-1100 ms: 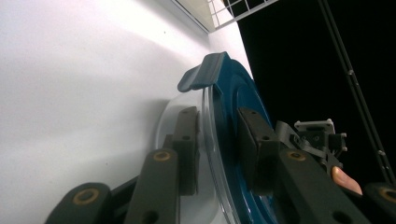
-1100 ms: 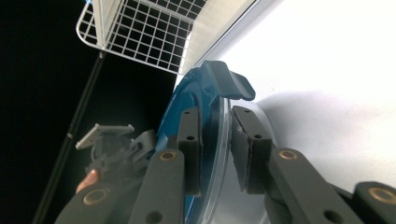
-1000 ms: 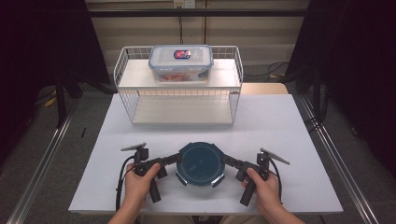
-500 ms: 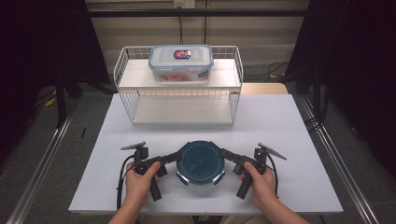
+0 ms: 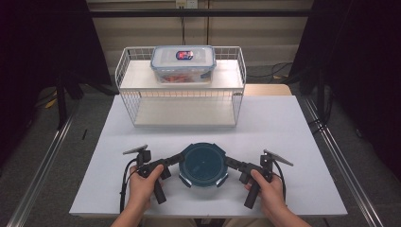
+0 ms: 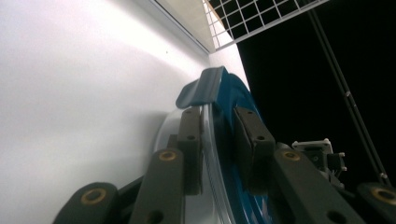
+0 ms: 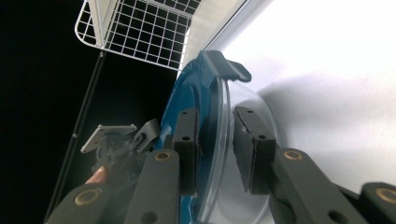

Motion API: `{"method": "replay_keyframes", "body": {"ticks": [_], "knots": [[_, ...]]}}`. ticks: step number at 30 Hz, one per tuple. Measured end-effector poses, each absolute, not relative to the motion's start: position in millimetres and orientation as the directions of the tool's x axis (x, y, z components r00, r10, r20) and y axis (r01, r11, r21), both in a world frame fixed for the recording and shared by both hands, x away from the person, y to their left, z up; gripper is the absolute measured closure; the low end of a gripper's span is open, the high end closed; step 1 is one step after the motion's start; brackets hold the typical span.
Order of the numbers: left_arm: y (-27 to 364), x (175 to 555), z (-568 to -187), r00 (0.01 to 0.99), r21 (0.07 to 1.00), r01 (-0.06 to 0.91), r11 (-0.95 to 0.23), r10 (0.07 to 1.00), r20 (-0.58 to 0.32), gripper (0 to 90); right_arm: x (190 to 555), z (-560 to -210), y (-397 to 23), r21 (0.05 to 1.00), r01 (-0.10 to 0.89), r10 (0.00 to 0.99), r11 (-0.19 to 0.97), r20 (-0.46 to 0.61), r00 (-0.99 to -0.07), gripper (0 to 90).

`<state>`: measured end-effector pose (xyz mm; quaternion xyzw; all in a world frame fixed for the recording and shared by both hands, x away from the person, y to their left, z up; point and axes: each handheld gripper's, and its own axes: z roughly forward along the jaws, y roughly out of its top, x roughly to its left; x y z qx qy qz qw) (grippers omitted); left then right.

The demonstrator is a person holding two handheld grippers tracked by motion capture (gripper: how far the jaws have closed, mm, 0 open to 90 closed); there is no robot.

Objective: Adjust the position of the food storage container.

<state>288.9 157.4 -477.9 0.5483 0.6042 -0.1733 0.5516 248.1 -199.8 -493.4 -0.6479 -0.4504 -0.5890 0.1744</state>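
No writing I can read anywhere; the clear lidded box on the wire rack's top shelf carries a small red-and-blue label, too small to make out.

My left gripper comes in level from the left, hand wrapped round the handle. Its jaws are clamped narrow on the rim of the round blue-lidded container: in the left gripper view one pad lies on the blue lid, the other on the clear bowl wall under it.

My right gripper mirrors it from the right, level as well. Its jaws have just been opening; in the right gripper view the rim stands between the pads, and one pad stands clear of the glassy wall.

The container sits on the white table near its front edge, between my two hands. One lid clip stands up beyond my left jaws.

The rack stands well behind, nothing between it and the container.
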Motion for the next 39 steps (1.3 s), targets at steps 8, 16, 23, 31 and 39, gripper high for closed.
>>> {"method": "replay_keyframes", "body": {"ticks": [8, 16, 23, 31, 39], "knots": [[159, 281, -476, 0.209, 0.390, 0.865, 0.316, 0.480, -0.852, 70.9, 240, -494, -198, 0.299, 0.784, 0.377, -0.545, 0.922, -0.090, 72.5], [159, 277, -471, 0.160, 0.358, 0.866, 0.349, 0.485, -0.860, 74.3, 239, -493, -198, 0.259, 0.773, 0.345, -0.579, 0.937, -0.055, 75.2], [158, 278, -470, 0.167, 0.363, 0.857, 0.365, 0.469, -0.867, 75.2, 248, -480, -196, 0.272, 0.739, 0.310, -0.616, 0.946, -0.090, 77.9], [151, 283, -463, 0.188, 0.381, 0.841, 0.384, 0.454, -0.871, 75.4, 259, -472, -201, 0.298, 0.713, 0.311, -0.635, 0.943, -0.117, 77.9], [155, 287, -446, 0.223, 0.411, 0.827, 0.382, 0.449, -0.865, 75.5, 266, -458, -200, 0.322, 0.692, 0.297, -0.646, 0.941, -0.161, 77.9]]}}
